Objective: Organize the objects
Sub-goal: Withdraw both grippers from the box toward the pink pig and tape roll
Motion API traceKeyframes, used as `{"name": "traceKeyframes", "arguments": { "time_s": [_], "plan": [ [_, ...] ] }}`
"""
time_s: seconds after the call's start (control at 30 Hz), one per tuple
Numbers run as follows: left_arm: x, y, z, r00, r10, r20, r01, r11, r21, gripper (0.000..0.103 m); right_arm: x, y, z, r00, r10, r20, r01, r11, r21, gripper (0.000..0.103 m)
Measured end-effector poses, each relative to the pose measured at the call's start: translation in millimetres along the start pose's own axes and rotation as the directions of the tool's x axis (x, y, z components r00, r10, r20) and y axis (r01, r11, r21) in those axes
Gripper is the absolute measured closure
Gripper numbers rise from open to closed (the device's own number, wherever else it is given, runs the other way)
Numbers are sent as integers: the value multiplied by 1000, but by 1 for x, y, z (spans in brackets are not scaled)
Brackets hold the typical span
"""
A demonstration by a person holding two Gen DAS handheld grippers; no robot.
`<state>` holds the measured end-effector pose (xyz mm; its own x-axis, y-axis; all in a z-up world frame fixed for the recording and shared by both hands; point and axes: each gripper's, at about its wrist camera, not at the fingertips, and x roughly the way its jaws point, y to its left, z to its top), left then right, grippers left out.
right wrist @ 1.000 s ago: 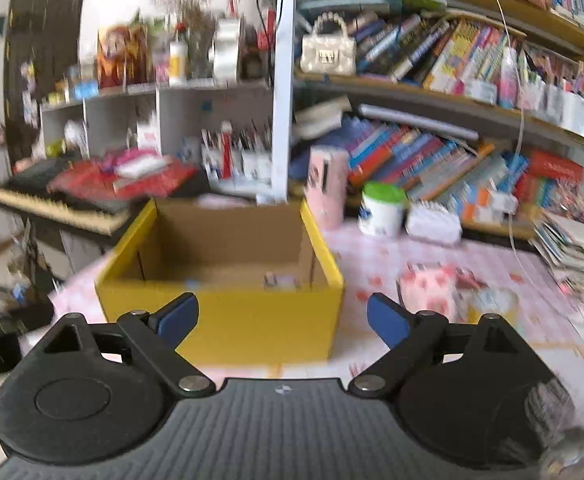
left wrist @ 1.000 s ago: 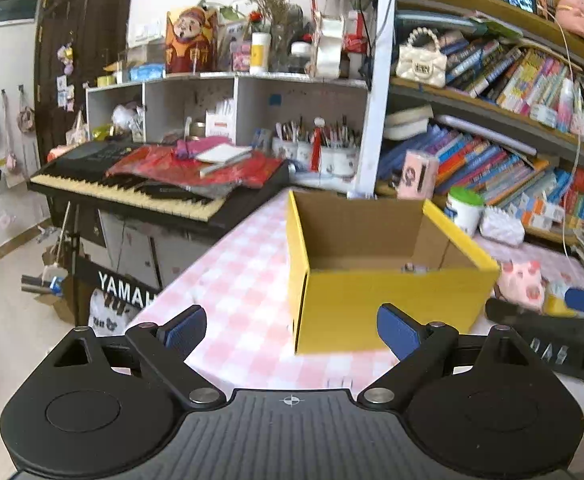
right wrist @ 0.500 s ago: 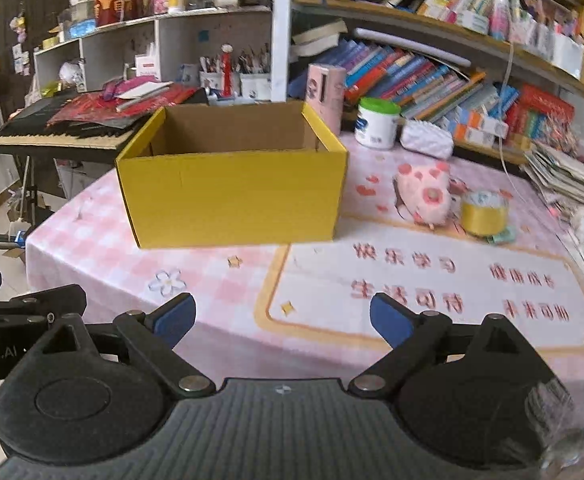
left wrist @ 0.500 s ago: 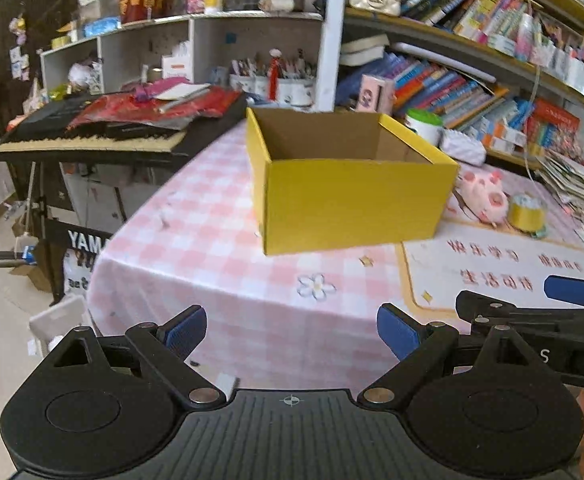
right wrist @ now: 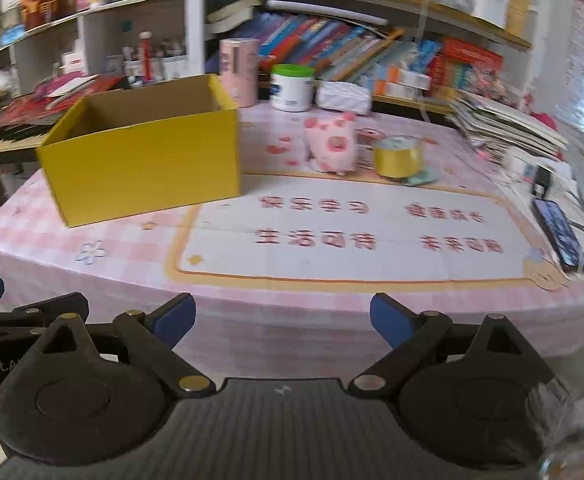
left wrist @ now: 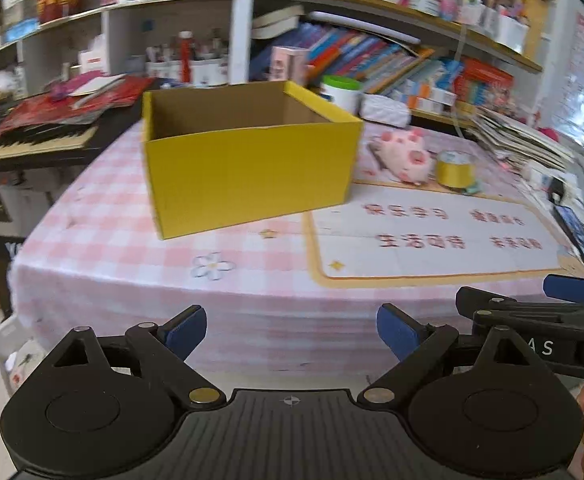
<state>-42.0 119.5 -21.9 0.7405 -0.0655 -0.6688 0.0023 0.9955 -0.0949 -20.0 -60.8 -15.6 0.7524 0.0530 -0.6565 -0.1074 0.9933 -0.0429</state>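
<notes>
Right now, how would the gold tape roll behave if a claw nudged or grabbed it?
The gold tape roll stands flat on its end, so a nudge would probably slide it, not roll it. Its glossy side may be slippery. It looks rigid and light.

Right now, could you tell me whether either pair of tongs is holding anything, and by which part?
Nothing is held: the left tongs and right tongs are both open and empty, short of the table.

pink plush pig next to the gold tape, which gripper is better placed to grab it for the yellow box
Probably the right gripper. It is open and empty, and the pig lies almost straight ahead of it. From the left gripper, also open, the pig sits off to the right past the yellow box.
</notes>
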Motion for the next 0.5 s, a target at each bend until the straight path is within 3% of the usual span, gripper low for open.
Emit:
{"name": "traceKeyframes", "arguments": {
  "time_s": [0.3,0.5],
  "plan": [
    [21,-39,12,996,-86,-14,87,994,68,9,0,-41,-2,996,-94,-4,94,993,70,8],
    [41,-60,22,994,-103,-33,106,990,93,9,15,-66,7,993,-113,-18,114,989,98,8]
  ]
}}
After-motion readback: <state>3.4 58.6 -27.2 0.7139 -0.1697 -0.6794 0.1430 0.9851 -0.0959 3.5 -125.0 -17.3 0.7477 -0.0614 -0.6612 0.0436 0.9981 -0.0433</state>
